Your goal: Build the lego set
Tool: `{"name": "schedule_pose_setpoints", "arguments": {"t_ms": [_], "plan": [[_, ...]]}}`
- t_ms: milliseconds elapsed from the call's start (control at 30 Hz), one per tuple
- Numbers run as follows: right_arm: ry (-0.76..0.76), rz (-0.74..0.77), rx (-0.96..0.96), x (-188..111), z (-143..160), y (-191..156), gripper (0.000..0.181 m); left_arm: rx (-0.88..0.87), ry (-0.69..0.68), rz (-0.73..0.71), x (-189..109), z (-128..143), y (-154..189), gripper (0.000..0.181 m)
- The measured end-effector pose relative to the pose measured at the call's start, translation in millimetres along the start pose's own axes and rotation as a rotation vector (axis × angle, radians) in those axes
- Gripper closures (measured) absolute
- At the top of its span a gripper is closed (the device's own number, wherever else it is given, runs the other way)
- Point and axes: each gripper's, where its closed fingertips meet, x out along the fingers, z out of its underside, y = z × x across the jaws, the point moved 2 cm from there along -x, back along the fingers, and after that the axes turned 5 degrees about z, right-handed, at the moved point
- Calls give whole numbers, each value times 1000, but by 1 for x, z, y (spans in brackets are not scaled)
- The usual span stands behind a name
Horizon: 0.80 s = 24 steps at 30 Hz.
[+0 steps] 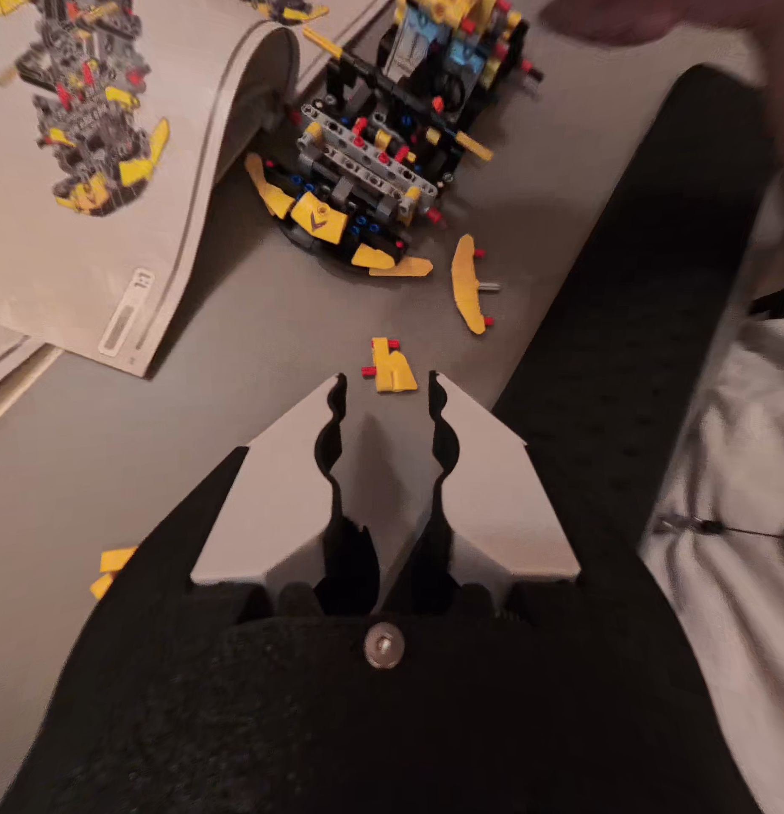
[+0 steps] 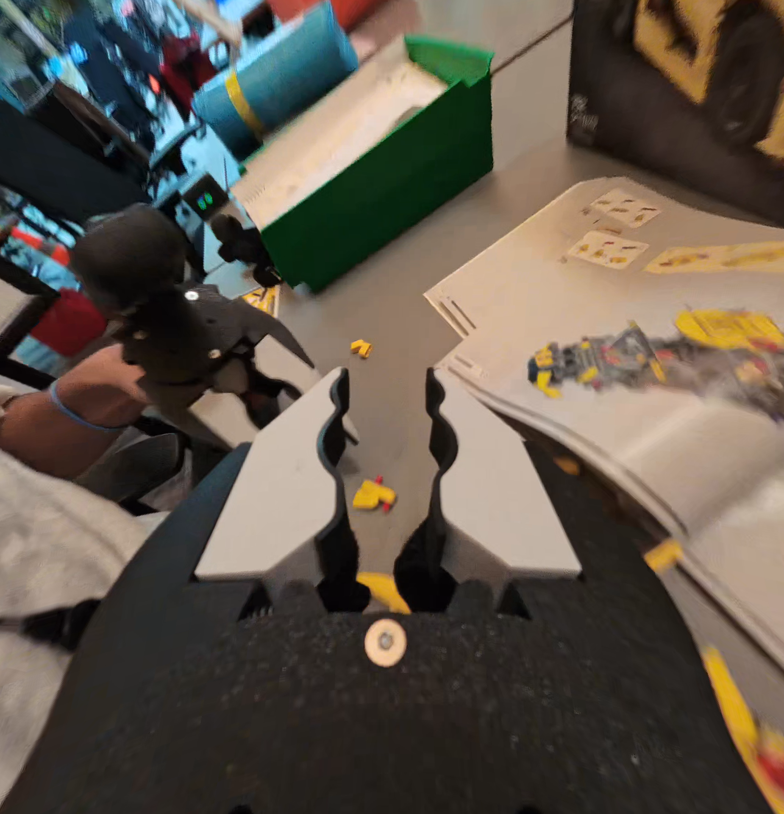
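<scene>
The half-built black, grey and yellow lego model (image 1: 381, 145) stands on the grey table at the top of the left wrist view. A small yellow piece with red pins (image 1: 392, 365) lies just beyond my open, empty left gripper (image 1: 386, 379). A long curved yellow panel (image 1: 467, 284) lies to its right. In the right wrist view my right gripper (image 2: 386, 376) is open and empty, hovering above the same small yellow piece (image 2: 373, 495), seen between its fingers. Another small yellow piece (image 2: 361, 348) lies farther off. The left gripper (image 2: 214, 348), held by a hand, shows at the left of that view.
An open instruction booklet (image 1: 95, 176) lies left of the model and also shows in the right wrist view (image 2: 623, 352). A green box (image 2: 381, 176) and the dark set box (image 2: 689, 88) stand at the back. More yellow pieces (image 1: 110, 568) lie by the left gripper. A black strip (image 1: 623, 308) runs along the table's right. The tips of one gripper are about 12 centimetres away from the tips of the other.
</scene>
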Motion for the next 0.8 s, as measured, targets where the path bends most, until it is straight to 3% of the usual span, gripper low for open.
{"name": "schedule_pose_setpoints", "arguments": {"t_ms": [33,167,300,500,600,800], "plan": [[41,22,10,-23,10,1,150,19,-9,-30,5,1,1,144],[37,135,108,-88,73,12,154,23,-90,-52,22,14,2,144],[95,140,217,-116,109,10,157,33,-113,-53,33,17,4,144],[65,177,178,-106,125,12,159,148,-146,-123,42,12,4,160],[14,174,78,-90,128,8,159,136,-115,-49,46,5,12,160],[62,185,-14,-83,125,5,159,158,79,175,52,-58,42,160]]}}
